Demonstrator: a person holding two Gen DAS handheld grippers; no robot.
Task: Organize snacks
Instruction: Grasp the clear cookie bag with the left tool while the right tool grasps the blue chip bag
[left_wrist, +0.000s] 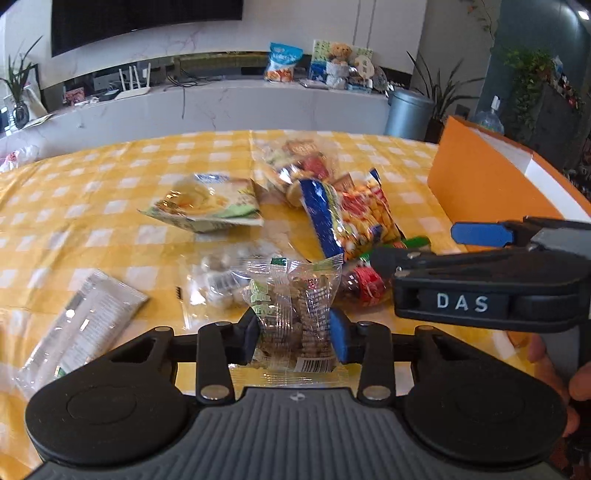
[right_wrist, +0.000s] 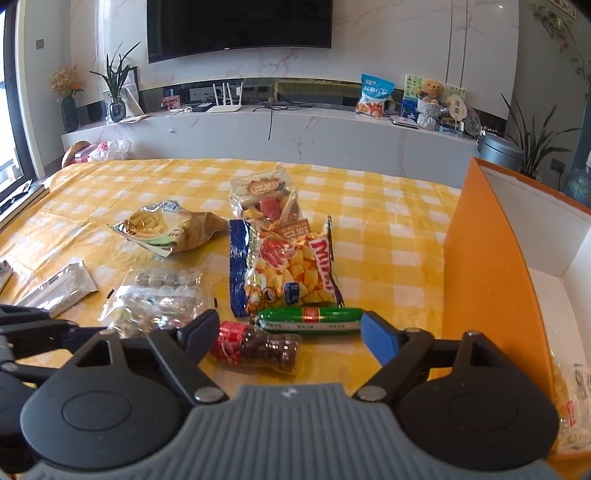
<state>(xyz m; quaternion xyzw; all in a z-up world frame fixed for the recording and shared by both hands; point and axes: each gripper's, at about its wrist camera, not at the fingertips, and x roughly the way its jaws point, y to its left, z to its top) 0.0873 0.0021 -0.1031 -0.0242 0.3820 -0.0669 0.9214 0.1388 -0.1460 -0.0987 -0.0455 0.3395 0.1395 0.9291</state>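
Observation:
My left gripper (left_wrist: 295, 334) is shut on a clear packet of brown biscuits (left_wrist: 295, 314), held just above the yellow checked table (left_wrist: 110, 177). My right gripper (right_wrist: 286, 328) is open, its fingers on either side of a small cola-bottle snack (right_wrist: 258, 347) and a green sausage stick (right_wrist: 310, 319); it also shows in the left wrist view (left_wrist: 417, 251). Further back lie a blue and red chips bag (right_wrist: 288, 269), a green chips bag (right_wrist: 166, 229), a clear assorted-snack bag (right_wrist: 267, 199) and a clear packet of round sweets (right_wrist: 162, 295).
An orange box (right_wrist: 487, 280) with white inside stands open at the right table edge, with a packet (right_wrist: 576, 398) in it. A silver packet (right_wrist: 62, 288) lies at the left. A low marble cabinet (right_wrist: 258, 129) and a metal bin (right_wrist: 498, 147) stand behind the table.

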